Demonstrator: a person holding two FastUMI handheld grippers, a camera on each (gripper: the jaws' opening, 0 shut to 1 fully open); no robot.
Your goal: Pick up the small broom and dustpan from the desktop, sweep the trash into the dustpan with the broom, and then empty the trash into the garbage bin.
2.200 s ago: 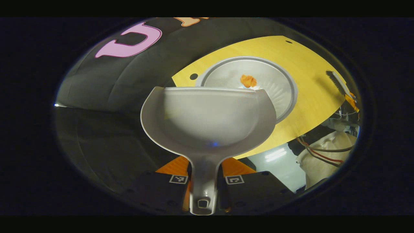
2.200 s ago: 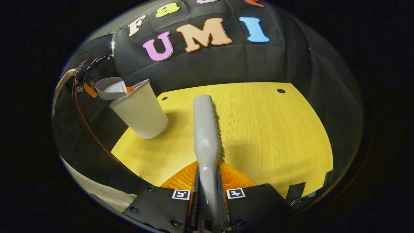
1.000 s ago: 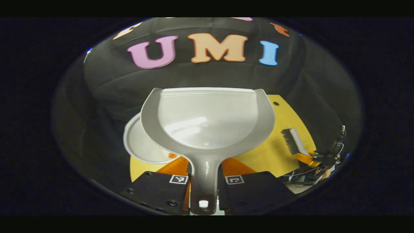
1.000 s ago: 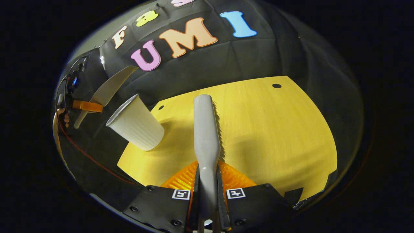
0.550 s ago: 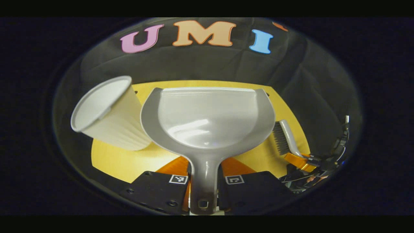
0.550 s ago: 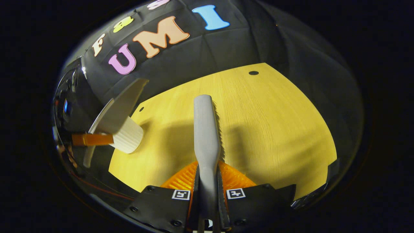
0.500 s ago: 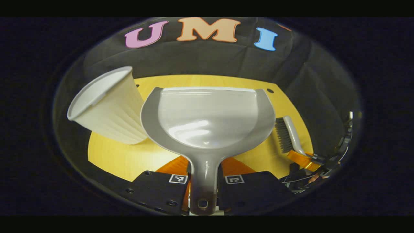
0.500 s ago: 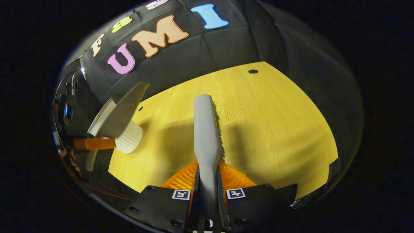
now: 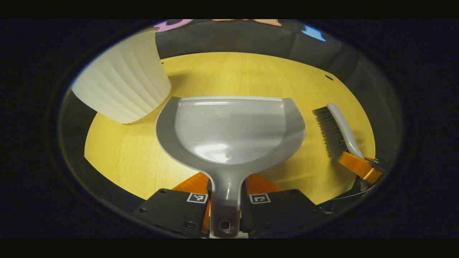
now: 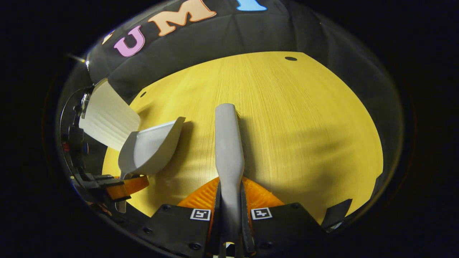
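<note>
Your left gripper (image 9: 225,199) pinches the dustpan (image 9: 229,130) handle; pan looks empty, held over the desktop (image 9: 251,71) beside the garbage bin (image 9: 123,86). Right gripper (image 10: 229,215) clamps the broom (image 10: 228,143). No trash visible on the desktop; task looks nearly finished.
</note>
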